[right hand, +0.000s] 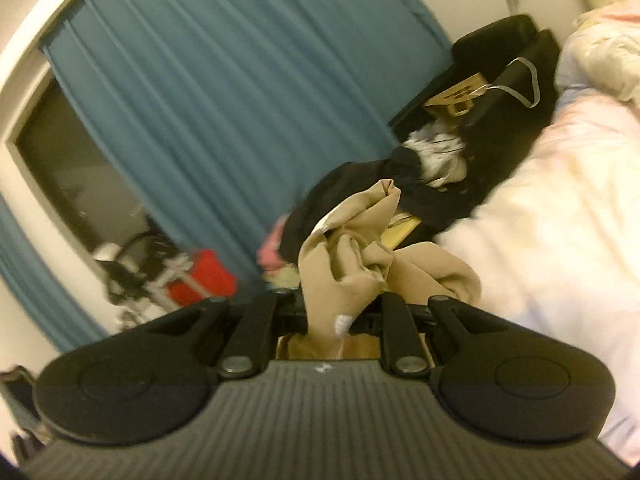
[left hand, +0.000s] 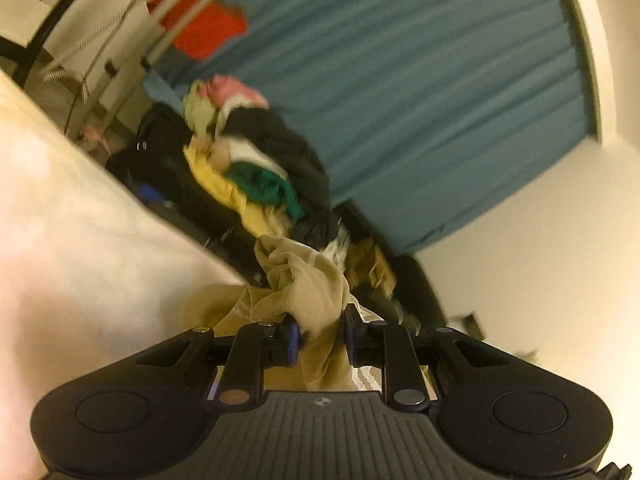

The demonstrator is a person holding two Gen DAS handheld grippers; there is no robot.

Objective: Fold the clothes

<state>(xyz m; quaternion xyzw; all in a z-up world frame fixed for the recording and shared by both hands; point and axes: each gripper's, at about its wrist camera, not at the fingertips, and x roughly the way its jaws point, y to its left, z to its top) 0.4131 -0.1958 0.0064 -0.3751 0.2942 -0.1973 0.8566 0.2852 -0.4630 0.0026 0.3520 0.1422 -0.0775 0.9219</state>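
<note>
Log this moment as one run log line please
stage: garment picked up, unfolded | left gripper: shut on beige garment | right gripper: shut on beige garment | backdrop: clothes pile, blue curtain

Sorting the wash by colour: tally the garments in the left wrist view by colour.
Beige: 1, garment, held by left gripper and right gripper
Black: 1
Yellow: 1
Green: 1
Pink: 1
Red: 1
Total: 6; blur may hide more.
</note>
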